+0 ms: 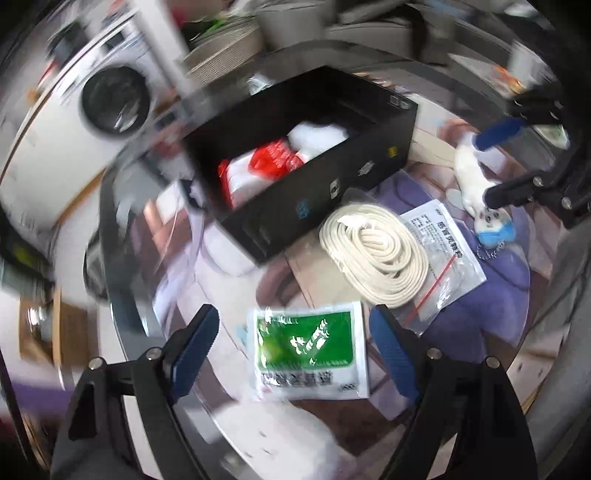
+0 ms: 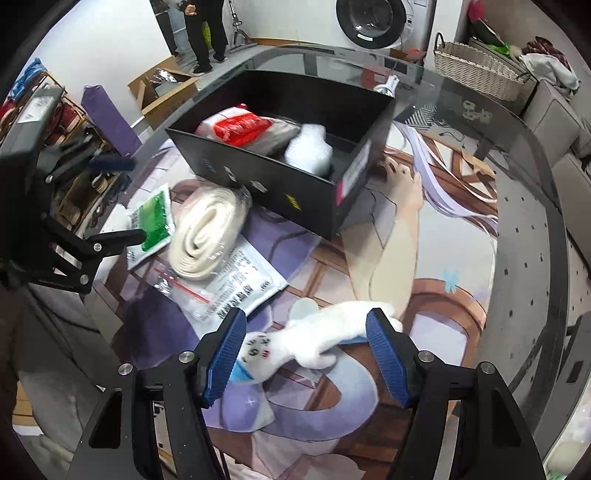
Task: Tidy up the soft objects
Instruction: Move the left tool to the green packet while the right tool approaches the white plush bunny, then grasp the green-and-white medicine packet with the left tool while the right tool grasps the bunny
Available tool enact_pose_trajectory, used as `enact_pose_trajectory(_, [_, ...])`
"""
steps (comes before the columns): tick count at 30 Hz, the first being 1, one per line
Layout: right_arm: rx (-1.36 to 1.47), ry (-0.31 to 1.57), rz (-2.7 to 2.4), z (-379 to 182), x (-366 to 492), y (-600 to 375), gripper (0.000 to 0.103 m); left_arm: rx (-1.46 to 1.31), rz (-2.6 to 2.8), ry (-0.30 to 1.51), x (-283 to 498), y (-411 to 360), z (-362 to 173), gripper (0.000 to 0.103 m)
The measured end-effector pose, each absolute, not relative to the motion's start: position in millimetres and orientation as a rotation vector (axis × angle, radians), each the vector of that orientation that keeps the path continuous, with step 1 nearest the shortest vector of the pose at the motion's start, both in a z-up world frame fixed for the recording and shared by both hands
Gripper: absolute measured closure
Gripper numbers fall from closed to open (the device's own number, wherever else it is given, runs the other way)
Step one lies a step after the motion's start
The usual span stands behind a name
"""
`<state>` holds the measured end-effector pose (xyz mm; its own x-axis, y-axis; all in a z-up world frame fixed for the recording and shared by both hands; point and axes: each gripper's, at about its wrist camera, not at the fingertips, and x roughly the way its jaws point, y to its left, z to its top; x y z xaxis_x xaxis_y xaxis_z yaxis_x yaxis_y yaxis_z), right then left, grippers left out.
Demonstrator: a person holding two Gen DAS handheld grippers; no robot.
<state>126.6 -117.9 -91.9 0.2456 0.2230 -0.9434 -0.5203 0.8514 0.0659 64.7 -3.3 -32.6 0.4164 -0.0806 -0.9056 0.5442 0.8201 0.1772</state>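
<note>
A black box (image 1: 332, 177) (image 2: 273, 173) stands on the glass table and holds a red-and-white packet (image 1: 258, 166) (image 2: 236, 125) and a white fluffy wad (image 2: 308, 149). My left gripper (image 1: 295, 343) is open, its fingers either side of a green-and-white packet (image 1: 308, 350) (image 2: 151, 218). A coiled cream rope (image 1: 373, 254) (image 2: 207, 229) lies on a clear zip bag (image 1: 443, 251) (image 2: 229, 284). My right gripper (image 2: 306, 350) is open around a white plush toy (image 2: 314, 339) (image 1: 476, 184).
A printed anime mat (image 2: 406, 258) covers the glass table (image 2: 528, 206). A washing machine (image 2: 376, 22), a wicker basket (image 2: 476, 70), a cardboard box (image 2: 166, 92) and a standing person (image 2: 203, 33) are beyond the table.
</note>
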Motion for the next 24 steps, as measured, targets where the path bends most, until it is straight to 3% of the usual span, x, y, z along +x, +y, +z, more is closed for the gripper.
enact_pose_trajectory(6, [-0.266,1.325,0.57,-105,121,-112,0.034,0.64,-0.552,1.054,81,1,-33,0.019])
enact_pose_trajectory(11, [-0.156,1.413,0.574,-117,129,-123,0.034,0.729,-0.784,1.145,91,-1,-49,0.019])
enact_pose_trajectory(24, [-0.226,1.418,0.565,-128,130,-103,0.034,0.775,-0.947,1.272,50,11,-75,0.014])
